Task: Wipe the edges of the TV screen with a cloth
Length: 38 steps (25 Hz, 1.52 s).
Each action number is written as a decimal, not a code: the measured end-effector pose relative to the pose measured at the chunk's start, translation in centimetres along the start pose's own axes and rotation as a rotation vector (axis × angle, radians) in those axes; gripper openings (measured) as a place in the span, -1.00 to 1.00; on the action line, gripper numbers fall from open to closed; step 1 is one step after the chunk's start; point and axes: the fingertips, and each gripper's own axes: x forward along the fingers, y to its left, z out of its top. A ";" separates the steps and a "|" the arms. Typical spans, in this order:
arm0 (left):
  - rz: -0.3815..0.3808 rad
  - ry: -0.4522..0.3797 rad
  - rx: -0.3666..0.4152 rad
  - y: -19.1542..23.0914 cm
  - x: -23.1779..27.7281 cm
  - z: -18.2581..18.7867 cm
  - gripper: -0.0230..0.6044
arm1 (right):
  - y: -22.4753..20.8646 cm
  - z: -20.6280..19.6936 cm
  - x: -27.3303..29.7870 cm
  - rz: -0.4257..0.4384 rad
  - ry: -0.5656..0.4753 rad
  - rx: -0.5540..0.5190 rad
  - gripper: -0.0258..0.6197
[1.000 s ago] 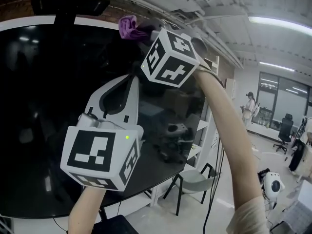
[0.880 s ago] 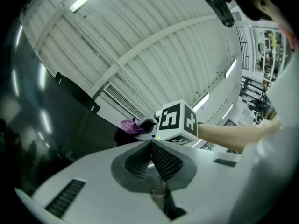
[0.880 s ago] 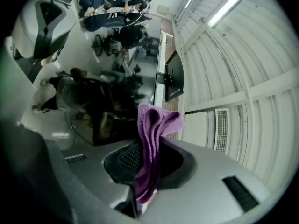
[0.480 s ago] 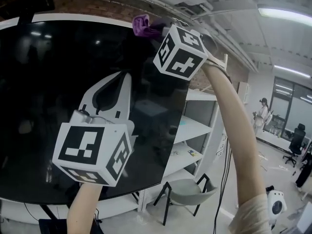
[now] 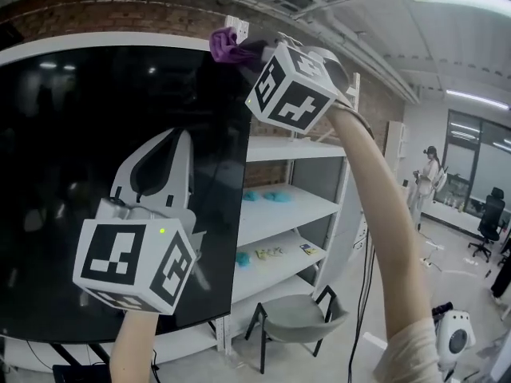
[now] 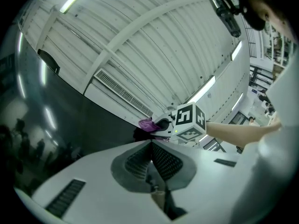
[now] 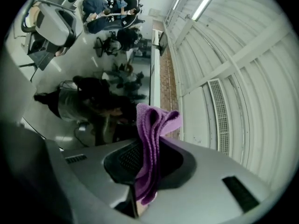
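The TV (image 5: 72,174) is a big black screen with a white rim, filling the left of the head view. A purple cloth (image 5: 227,45) is pressed at the screen's top right corner, and my right gripper (image 5: 242,52) is shut on it. In the right gripper view the cloth (image 7: 152,134) stands folded between the jaws, with the TV's white top edge (image 7: 155,69) beyond. My left gripper (image 5: 174,134) hangs lower in front of the screen, its jaws shut (image 6: 151,143) with nothing in them. From the left gripper view, the cloth (image 6: 147,124) shows ahead.
A white shelf unit (image 5: 287,206) with small blue items stands just right of the TV, before a brick wall. A grey chair (image 5: 299,313) sits below it. A person (image 5: 421,174) stands far right, near office chairs and a white machine (image 5: 455,337).
The right gripper has carried the cloth rightward along the TV's top edge to its right corner. The view has swung right, baring the shelves. The left gripper stays low and shut.
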 end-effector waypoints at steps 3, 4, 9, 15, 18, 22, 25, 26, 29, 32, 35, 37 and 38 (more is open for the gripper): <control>-0.007 -0.014 -0.002 -1.8 2.0 -0.9 -0.88 | -0.2 -2.7 -0.3 -0.006 -0.043 0.078 -0.75; -0.010 -0.019 0.004 -2.4 2.7 -1.4 -0.88 | -0.1 -3.7 -0.2 -0.007 -0.051 0.096 -0.75; -0.002 -0.092 0.010 -5.1 5.3 -3.0 -0.88 | 0.9 -6.4 -0.5 -0.042 -0.187 0.221 -0.75; 0.056 -0.125 -0.001 -7.2 7.7 -6.5 -0.88 | 0.7 -5.6 -1.5 -0.076 -0.418 0.369 -0.75; 0.083 -0.108 0.033 -8.1 8.1 -7.5 -0.88 | 0.7 -6.0 -1.9 -0.083 -0.487 0.428 -0.75; 0.111 -0.088 0.089 -8.9 7.7 -7.9 -0.88 | 2.0 -7.6 -3.7 -0.104 -0.551 0.555 -0.75; 0.116 -0.070 0.150 -9.5 6.3 -8.6 -0.88 | 5.4 -8.8 -6.3 -0.165 -0.590 0.682 -0.75; 0.118 -0.070 0.171 -9.7 5.7 -8.9 -0.88 | 6.9 -9.0 -7.3 -0.191 -0.605 0.736 -0.75; 0.156 -0.091 0.212 -10.4 3.5 -10.2 -0.88 | 12.3 -9.3 -10.7 -0.254 -0.625 0.891 -0.75; 0.189 0.058 0.336 -11.8 -1.2 -14.7 -0.88 | 20.9 -9.2 -14.2 -0.221 -0.598 1.062 -0.75; 0.090 0.203 0.387 -15.0 -6.2 -20.5 -0.88 | 31.2 -10.3 -17.5 -0.136 -0.476 1.157 -0.75; 0.042 0.205 0.299 -16.0 -9.0 -24.0 -0.88 | 36.5 -11.2 -19.5 -0.117 -0.398 1.225 -0.75; 0.053 0.221 0.244 -15.9 -10.5 -26.0 -0.88 | 38.7 -11.6 -20.4 -0.109 -0.358 1.282 -0.75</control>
